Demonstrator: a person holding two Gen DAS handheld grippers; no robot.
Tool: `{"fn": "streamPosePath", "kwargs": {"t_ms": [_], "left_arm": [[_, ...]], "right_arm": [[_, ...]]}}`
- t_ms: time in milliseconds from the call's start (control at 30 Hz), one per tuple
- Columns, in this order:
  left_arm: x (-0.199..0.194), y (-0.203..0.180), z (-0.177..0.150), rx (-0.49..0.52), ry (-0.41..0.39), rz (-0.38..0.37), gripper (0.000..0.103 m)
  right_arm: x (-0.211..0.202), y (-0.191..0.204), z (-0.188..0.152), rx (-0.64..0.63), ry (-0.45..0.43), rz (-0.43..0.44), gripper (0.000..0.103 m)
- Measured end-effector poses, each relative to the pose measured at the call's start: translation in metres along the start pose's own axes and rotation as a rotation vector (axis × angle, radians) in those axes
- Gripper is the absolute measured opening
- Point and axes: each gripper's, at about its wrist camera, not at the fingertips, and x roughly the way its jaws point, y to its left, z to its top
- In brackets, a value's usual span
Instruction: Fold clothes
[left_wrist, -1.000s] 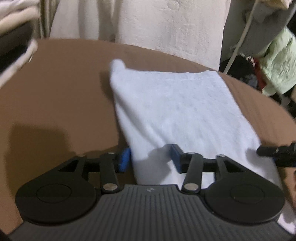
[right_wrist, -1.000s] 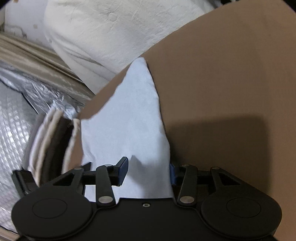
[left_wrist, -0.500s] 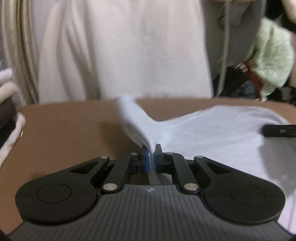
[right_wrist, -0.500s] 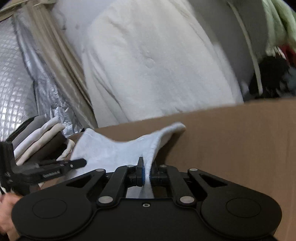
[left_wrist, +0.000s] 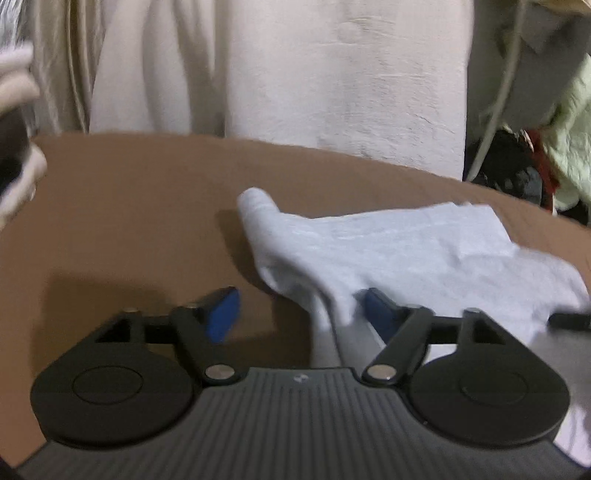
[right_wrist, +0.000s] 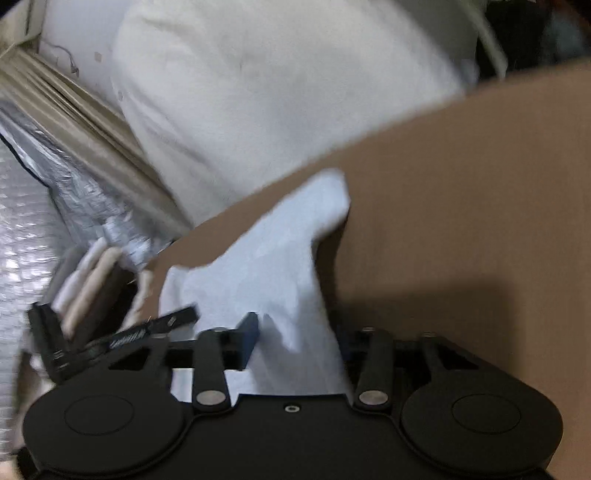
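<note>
Opening, both the left claw (left_wrist: 295, 310) and right claw (right_wrist: 295, 336) release the pale towel (left_wrist: 406, 251), lower centre on the brown worktop (left_wrist: 129, 206); its humped near edge may snag a pad and spoil the fold.

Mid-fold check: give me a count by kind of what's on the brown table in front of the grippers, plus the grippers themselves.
White cloth on the brown table: 1
Grippers, both with jaws opening and cloth between them, not pinched: 2 (left gripper, right gripper)
Stack of folded cloths at the table's edge: 1 stack; pieces too blurred to count
Total: 4
</note>
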Motion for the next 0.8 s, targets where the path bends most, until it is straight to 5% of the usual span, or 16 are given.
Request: {"fn": "streamPosePath", "kwargs": {"t_ms": [67, 167, 300, 367, 433, 533, 600, 667, 767, 800], "left_arm": [[-0.006, 0.001, 0.006, -0.009, -0.017, -0.073, 0.006], [-0.022, -0.006, 0.015, 0.031, -0.083, -0.177, 0.006], [-0.080, -0.041, 0.024, 0.159, -0.344, -0.286, 0.006], [-0.083, -0.048, 0.026, 0.189, -0.391, -0.227, 0.008], [-0.073, -0.050, 0.028, 0.200, -0.394, -0.121, 0.014], [-0.019, -0.035, 0.030, 0.157, -0.223, 0.172, 0.021], [-0.001, -0.016, 0.026, 0.097, -0.123, 0.296, 0.021], [-0.007, 0.008, 0.020, -0.026, -0.072, 0.253, 0.024], [-0.039, 0.029, 0.000, -0.194, -0.060, 0.036, 0.048], [-0.045, 0.028, -0.005, -0.202, -0.038, -0.005, 0.048]], "right_arm": [[0.013, -0.005, 0.001, 0.028, 0.034, 0.050, 0.050], [0.011, 0.011, -0.002, -0.047, -0.021, 0.103, 0.014], [-0.031, 0.050, -0.004, -0.261, -0.291, 0.194, 0.011], [-0.057, 0.057, -0.007, -0.292, -0.451, 0.301, 0.010], [-0.063, 0.064, -0.005, -0.342, -0.511, 0.152, 0.010], [-0.043, 0.064, -0.001, -0.398, -0.438, -0.191, 0.012], [-0.027, 0.057, -0.001, -0.356, -0.383, -0.365, 0.033], [-0.021, 0.052, -0.001, -0.300, -0.342, -0.487, 0.048], [-0.024, 0.053, 0.011, -0.214, -0.230, -0.441, 0.059], [-0.031, 0.047, 0.012, -0.172, -0.206, -0.397, 0.061]]}}
